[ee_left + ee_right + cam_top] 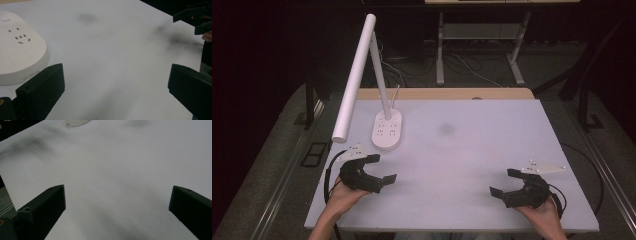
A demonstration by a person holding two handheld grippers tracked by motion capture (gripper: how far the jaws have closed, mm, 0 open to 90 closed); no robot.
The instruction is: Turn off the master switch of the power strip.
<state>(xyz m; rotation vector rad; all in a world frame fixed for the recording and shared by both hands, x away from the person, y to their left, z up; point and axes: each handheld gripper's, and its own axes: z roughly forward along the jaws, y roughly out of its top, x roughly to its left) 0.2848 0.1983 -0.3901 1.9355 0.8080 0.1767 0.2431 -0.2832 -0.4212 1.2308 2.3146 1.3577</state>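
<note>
Both hand-held grippers released over the white bench.

Your left hand-held gripper gapes near the white lamp base (sockets on top); your right hand-held gripper gapes too, well apart, grasping nothing.

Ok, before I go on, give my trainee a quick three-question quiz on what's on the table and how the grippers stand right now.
1. True or false: the left gripper is shut on the lamp's base.
2. Multiple choice: where does the white desk lamp stand? A) at the far left of the table, B) at the near right corner, C) on the floor.
3. Fill in: the right gripper holds ____.

Key:
1. False. Its jaws are wide open and apart from the base.
2. A. The base carries sockets, and the lamp's head reaches out over the left edge.
3. Nothing. Its jaws are open over bare table.
</note>
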